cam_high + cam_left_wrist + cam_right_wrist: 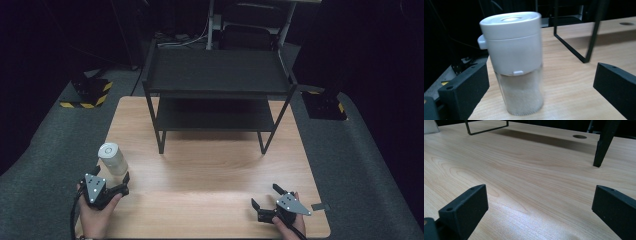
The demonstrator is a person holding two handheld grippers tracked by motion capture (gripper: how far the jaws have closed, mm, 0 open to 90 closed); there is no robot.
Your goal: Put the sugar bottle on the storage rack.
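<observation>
A clear jar [113, 158] with a white flip-top lid stands upright near the wooden table's left edge. In the left gripper view the jar [515, 65] holds white granules in its lower part. My left gripper [111, 173] is open, and the jar stands between its jaws [539, 80], closer to the left one, with gaps on both sides. My right gripper [265, 195] rests low at the front right of the table, open, with only bare wood between its jaws [539, 202].
A black two-tier metal shelf [217, 75] stands at the back middle of the table [210, 175], both tiers bare. One of its legs [602, 145] rises ahead of my right gripper. A round cable hole [579, 136] lies in the tabletop. Grey carpet surrounds the table.
</observation>
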